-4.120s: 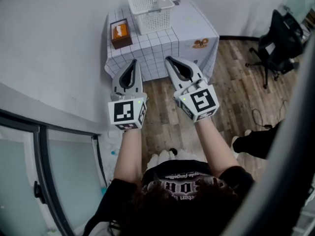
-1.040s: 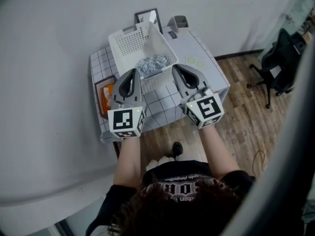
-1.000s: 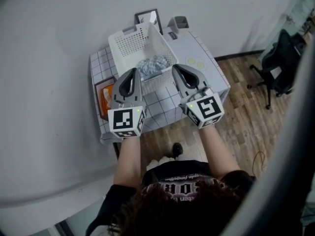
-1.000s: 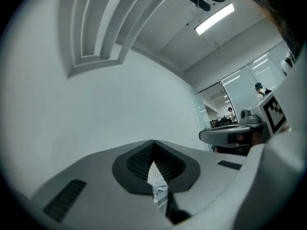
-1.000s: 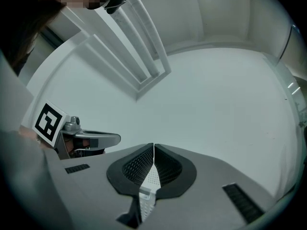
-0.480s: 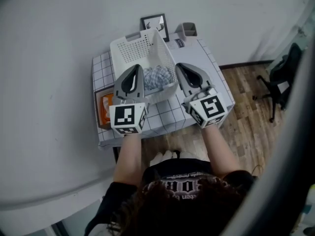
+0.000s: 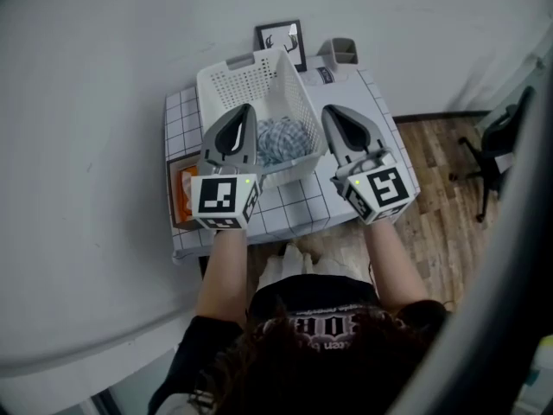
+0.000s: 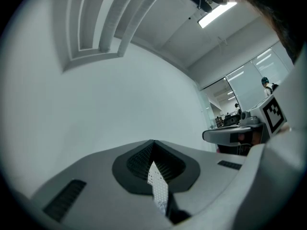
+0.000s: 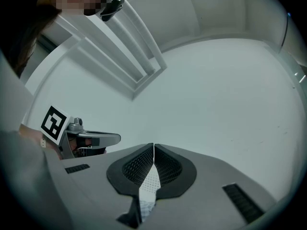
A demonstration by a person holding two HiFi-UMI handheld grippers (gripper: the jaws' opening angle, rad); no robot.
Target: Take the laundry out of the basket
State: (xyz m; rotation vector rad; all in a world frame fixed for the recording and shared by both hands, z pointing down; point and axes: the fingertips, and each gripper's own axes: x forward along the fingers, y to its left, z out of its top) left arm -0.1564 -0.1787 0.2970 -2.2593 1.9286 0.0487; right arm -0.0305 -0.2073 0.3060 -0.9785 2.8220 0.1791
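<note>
A white perforated laundry basket (image 7: 246, 80) stands on the small table (image 7: 298, 204) against the wall. A bundle of grey-and-white checked laundry (image 7: 281, 137) lies in its near end. My left gripper (image 7: 243, 111) hovers over the basket's left side and my right gripper (image 7: 333, 112) just off its right side. Both are above the basket and touch nothing. In the left gripper view the jaws (image 8: 152, 143) meet at the tip, shut and empty. The right gripper view shows the same for its jaws (image 9: 153, 145). Both point at the bare white wall.
The table wears a white cloth with a black grid. An orange box (image 7: 183, 194) lies at its left edge, a framed picture (image 7: 281, 36) and a grey holder (image 7: 342, 50) stand at the back. A black office chair (image 7: 501, 141) is on the wood floor at right.
The person has stepped up to the table. Both grippers, earlier out over the floor in front of it, now flank the basket from above. Both have stayed shut.
</note>
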